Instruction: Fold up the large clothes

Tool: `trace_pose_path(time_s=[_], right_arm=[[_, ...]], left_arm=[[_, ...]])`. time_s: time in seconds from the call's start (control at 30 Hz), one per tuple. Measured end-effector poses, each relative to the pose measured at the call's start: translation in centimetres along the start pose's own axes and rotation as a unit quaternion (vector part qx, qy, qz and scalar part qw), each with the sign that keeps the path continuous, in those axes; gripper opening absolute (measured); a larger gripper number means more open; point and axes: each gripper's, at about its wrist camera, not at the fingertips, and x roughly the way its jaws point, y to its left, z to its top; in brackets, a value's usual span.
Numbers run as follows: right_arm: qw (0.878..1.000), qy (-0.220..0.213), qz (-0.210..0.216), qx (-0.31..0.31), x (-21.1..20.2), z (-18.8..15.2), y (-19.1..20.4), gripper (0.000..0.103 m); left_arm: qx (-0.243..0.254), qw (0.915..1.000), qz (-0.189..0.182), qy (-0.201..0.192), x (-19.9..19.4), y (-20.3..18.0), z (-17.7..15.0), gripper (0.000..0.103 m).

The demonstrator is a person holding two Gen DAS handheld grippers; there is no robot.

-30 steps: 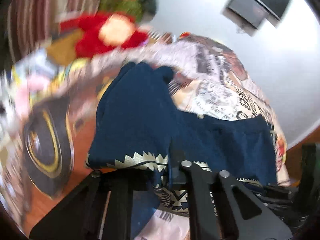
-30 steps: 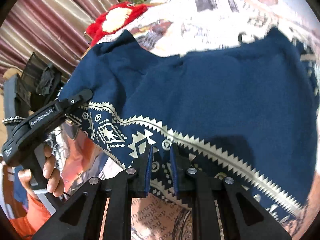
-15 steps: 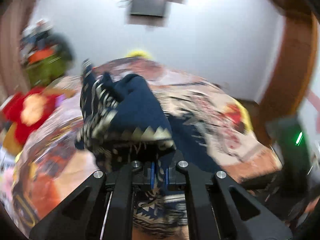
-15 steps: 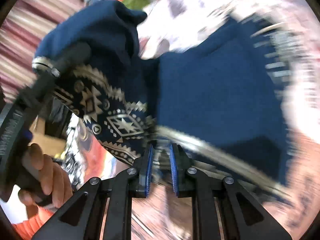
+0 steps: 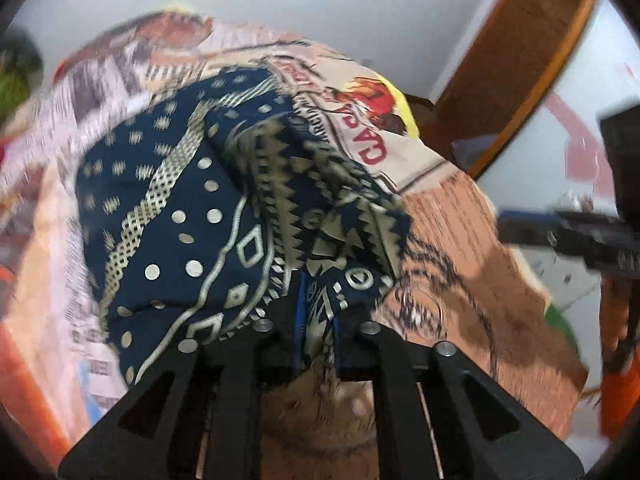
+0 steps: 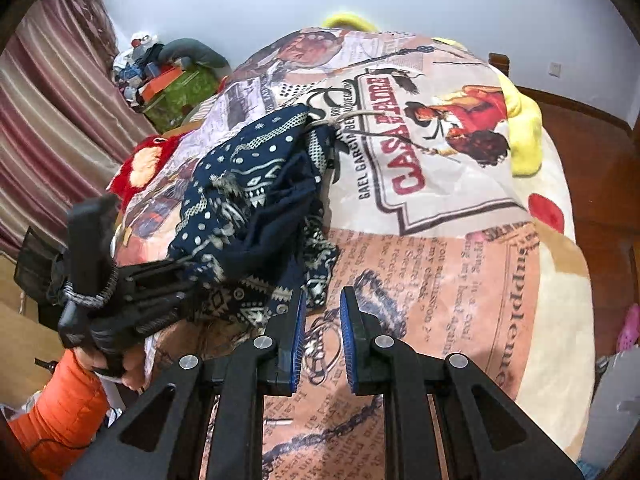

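Left tongs (image 5: 316, 312) pinch a fold of the navy patterned garment (image 6: 256, 208), their jaws just easing a little wider with cloth between; right tongs (image 6: 322, 340) nearly together, gripping nothing, cloth just beside. Garment bunched toward the bed's (image 6: 460, 264) left edge; right half lies bare.

The garment (image 6: 256, 200) is navy with pale gold dots, zigzags and diamonds. The bedspread (image 6: 440, 264) is cream and peach with newsprint and red lettering. Curtain (image 6: 48, 120): maroon stripes. Sleeve (image 6: 60, 412): orange. The blurred plush (image 6: 140, 164) seems red.
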Motion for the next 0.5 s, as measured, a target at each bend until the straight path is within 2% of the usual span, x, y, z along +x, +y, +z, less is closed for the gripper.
trace_pose_path(time_s=[0.1, 0.17, 0.2, 0.23, 0.3, 0.4, 0.43, 0.5], right_arm=[[1.000, -0.004, 0.007, -0.007, 0.3, 0.3, 0.4, 0.013], [1.000, -0.012, 0.015, -0.010, 0.7, 1.0, 1.4, 0.013], [1.000, -0.019, 0.022, -0.011, 0.6, 1.2, 1.9, 0.013], [0.999, -0.025, 0.031, -0.012, 0.5, 1.5, 2.4, 0.013], [0.998, -0.031, 0.043, -0.016, 0.7, 2.2, 3.4, 0.013], [0.998, -0.027, 0.039, -0.028, 1.7, 3.1, 5.3, 0.013], [0.998, -0.025, 0.039, -0.032, 2.0, 3.4, 5.8, 0.013], [0.998, -0.021, 0.039, -0.039, 3.2, 4.1, 7.0, 0.013]], left_arm=[[0.038, 0.9991, 0.017, 0.012, -1.2, -1.3, -1.1, 0.018], [0.041, 0.9989, 0.018, 0.014, -2.3, -1.6, -1.9, 0.029], [0.032, 0.9993, 0.014, 0.011, -3.0, -1.5, -2.2, 0.038], [0.023, 0.9997, 0.013, 0.003, -3.8, -1.3, -2.4, 0.048], [0.012, 0.9996, 0.019, -0.018, -5.6, -0.7, -2.8, 0.057], [0.000, 0.9969, 0.054, -0.058, -8.1, 0.6, -2.3, 0.063], [-0.006, 0.9952, 0.071, -0.067, -8.6, 1.2, -2.0, 0.067], [-0.011, 0.9898, 0.116, -0.083, -9.1, 2.8, -1.3, 0.069]])
